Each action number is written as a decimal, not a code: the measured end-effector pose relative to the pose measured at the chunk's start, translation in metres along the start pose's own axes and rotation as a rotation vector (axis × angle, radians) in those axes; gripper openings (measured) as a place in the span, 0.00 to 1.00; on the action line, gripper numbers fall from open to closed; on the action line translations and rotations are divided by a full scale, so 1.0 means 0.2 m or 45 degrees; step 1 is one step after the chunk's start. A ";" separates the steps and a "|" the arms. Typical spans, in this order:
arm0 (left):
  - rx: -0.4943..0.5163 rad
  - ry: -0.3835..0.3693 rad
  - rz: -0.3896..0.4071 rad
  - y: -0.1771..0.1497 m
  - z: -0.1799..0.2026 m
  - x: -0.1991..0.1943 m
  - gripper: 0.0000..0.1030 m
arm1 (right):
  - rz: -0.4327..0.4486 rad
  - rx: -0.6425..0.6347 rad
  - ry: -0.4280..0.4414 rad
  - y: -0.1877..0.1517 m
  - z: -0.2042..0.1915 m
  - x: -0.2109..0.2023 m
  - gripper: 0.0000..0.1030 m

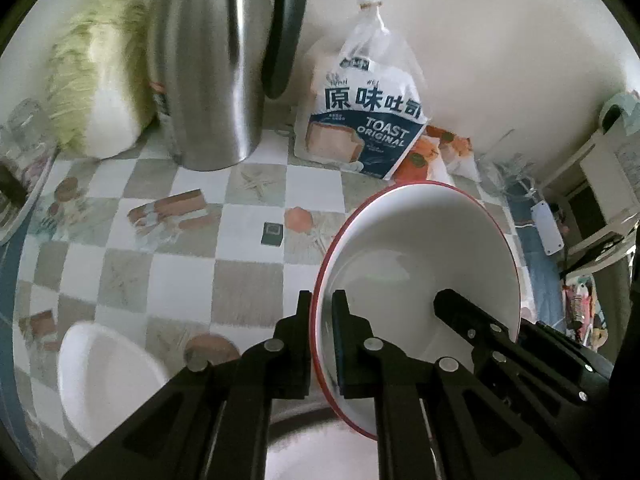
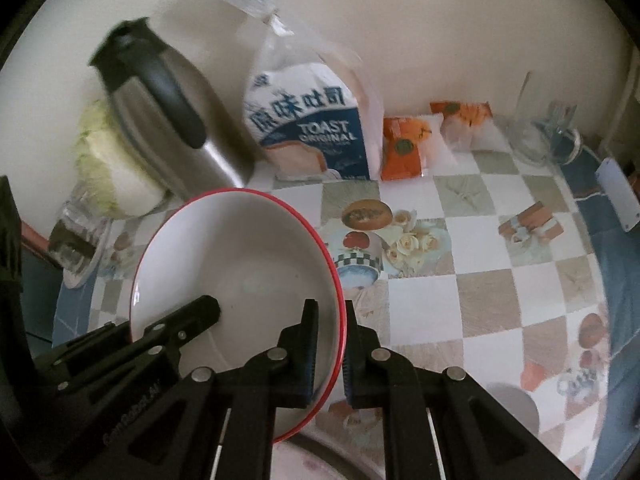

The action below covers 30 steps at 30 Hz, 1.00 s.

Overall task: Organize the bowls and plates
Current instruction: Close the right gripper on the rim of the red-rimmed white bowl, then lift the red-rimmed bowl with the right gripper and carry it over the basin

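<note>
The left hand-held gripper point(image 1: 321, 312) pinches the left rim of the red-rimmed bowl point(image 1: 420, 264). The right hand-held gripper point(image 2: 331, 320) pinches the right rim. Two grips likely keep the bowl steady above the checkered worktop point(image 1: 180, 256).

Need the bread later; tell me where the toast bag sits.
The toast bag stands against the back wall, right of the steel kettle, with orange packets on its other side.

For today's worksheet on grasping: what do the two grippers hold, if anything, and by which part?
Both hold one white bowl with a red rim. The left gripper pinches its rim on one side, the right gripper pinches the rim on the opposite side.
</note>
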<state>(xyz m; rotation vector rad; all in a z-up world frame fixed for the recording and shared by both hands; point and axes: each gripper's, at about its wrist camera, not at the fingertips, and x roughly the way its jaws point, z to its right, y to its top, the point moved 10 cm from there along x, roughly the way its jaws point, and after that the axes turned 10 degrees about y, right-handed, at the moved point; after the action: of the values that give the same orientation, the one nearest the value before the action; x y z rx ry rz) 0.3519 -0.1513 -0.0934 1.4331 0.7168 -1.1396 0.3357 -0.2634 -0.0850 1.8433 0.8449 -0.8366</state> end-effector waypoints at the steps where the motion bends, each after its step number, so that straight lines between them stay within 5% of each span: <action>1: -0.003 -0.001 0.001 -0.02 -0.01 -0.03 0.09 | 0.002 -0.003 0.003 -0.01 -0.02 -0.04 0.11; 9: -0.046 0.011 0.017 -0.20 -0.08 -0.24 0.09 | -0.001 -0.047 0.023 -0.18 -0.17 -0.23 0.11; 30: -0.116 -0.007 -0.026 -0.68 -0.24 -0.29 0.09 | -0.048 -0.095 0.050 -0.76 -0.32 -0.29 0.12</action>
<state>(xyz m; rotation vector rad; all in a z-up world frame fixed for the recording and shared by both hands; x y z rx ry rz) 0.2209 -0.0677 -0.0963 1.3489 0.7716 -1.1125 0.1928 -0.1644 -0.0839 1.7883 0.9261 -0.7838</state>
